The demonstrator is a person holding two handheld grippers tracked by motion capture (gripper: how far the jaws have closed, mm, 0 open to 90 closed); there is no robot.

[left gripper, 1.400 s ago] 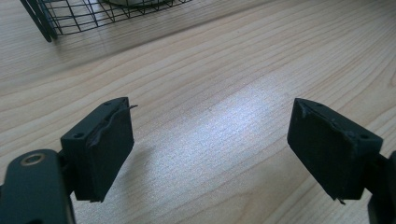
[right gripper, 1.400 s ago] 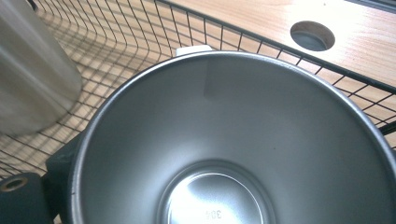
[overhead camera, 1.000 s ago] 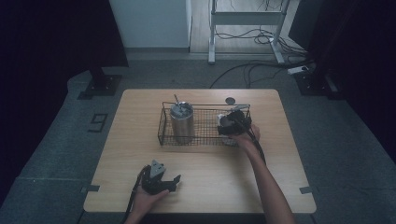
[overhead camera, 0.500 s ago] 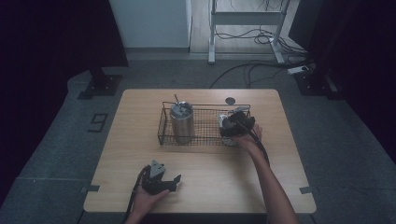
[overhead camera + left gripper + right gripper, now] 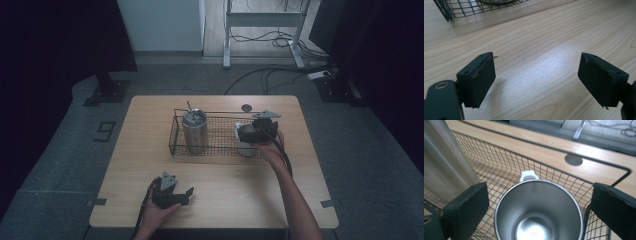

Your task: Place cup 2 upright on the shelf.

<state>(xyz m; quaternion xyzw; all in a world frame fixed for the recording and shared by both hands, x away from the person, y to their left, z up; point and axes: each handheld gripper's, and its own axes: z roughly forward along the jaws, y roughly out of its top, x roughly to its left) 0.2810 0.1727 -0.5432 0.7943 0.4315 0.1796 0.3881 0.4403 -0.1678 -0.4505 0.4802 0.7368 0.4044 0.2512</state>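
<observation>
The right gripper [image 5: 250, 134] is seen in the high view above the right end of the wire basket [image 5: 176, 131], and its jaws have just been closing a little from their widest spread. In the right gripper view they stand wide apart, released, on either side of a steel cup [image 5: 539, 212] whose open mouth lies between them; neither pad is seen to press on the rim. The cup stands upright inside the basket [image 5: 506, 165] at its right end, with a small white tab [image 5: 529, 175] at its far edge. A tall steel tumbler [image 5: 195, 131], upright with a straw rising from its lid, occupies the left part of the same basket, and its blurred wall [image 5: 446, 162] is seen just beside the near-left jaw, so that little room is left on that side. The basket's wire rim runs close behind and beside the other jaw. A round hole [image 5: 573, 159] in the table [image 5: 150, 120] lies beyond the basket. The left gripper [image 5: 170, 192] rests near the front edge of the table, well apart from the basket; in the left gripper view its jaws are parted over bare wood [image 5: 544, 65], with nothing held between them.
</observation>
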